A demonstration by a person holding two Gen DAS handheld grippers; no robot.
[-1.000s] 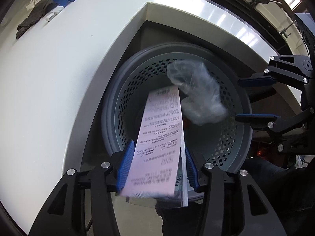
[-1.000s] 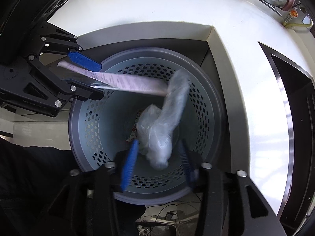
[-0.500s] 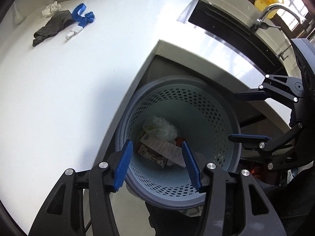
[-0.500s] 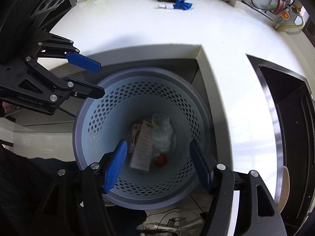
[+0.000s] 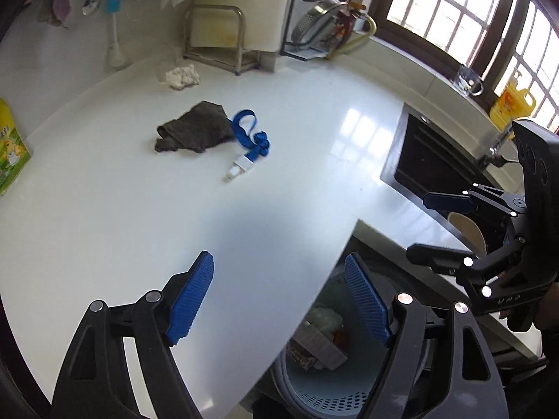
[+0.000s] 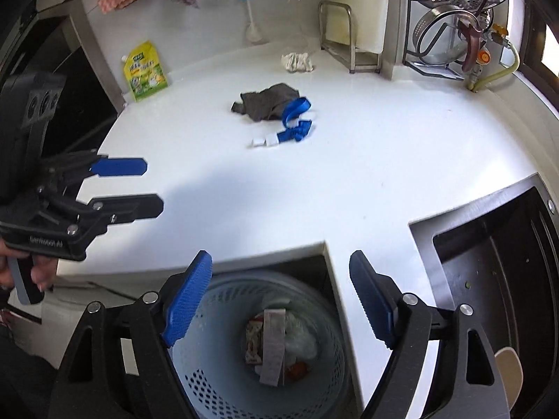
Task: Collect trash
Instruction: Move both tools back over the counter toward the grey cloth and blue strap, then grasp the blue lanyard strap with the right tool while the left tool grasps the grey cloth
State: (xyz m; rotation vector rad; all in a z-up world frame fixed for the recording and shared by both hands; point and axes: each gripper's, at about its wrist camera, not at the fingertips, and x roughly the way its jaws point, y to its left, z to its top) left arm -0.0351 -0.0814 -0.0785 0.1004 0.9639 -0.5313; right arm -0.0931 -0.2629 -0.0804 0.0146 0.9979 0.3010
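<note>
A grey perforated trash basket (image 6: 223, 377) stands below the counter's notch; a receipt (image 6: 273, 345), a clear plastic bag (image 6: 302, 335) and other scraps lie in it. It also shows in the left wrist view (image 5: 328, 401). My left gripper (image 5: 279, 300) is open and empty above the counter edge. My right gripper (image 6: 279, 300) is open and empty above the basket. On the white counter (image 6: 349, 181) lie a dark grey cloth (image 6: 267, 104), a blue strap with white clips (image 6: 291, 129) and a crumpled white tissue (image 6: 297, 62).
A green-yellow pouch (image 6: 145, 71) leans at the counter's back left. A black sink (image 6: 496, 258) lies at the right. A metal rack (image 6: 344, 38) and a dish rack with pots (image 6: 450, 21) stand at the back wall.
Both grippers let go: the receipt and plastic bag fell into the basket. Both grippers then rose and tilted up toward the counter, open and empty.
</note>
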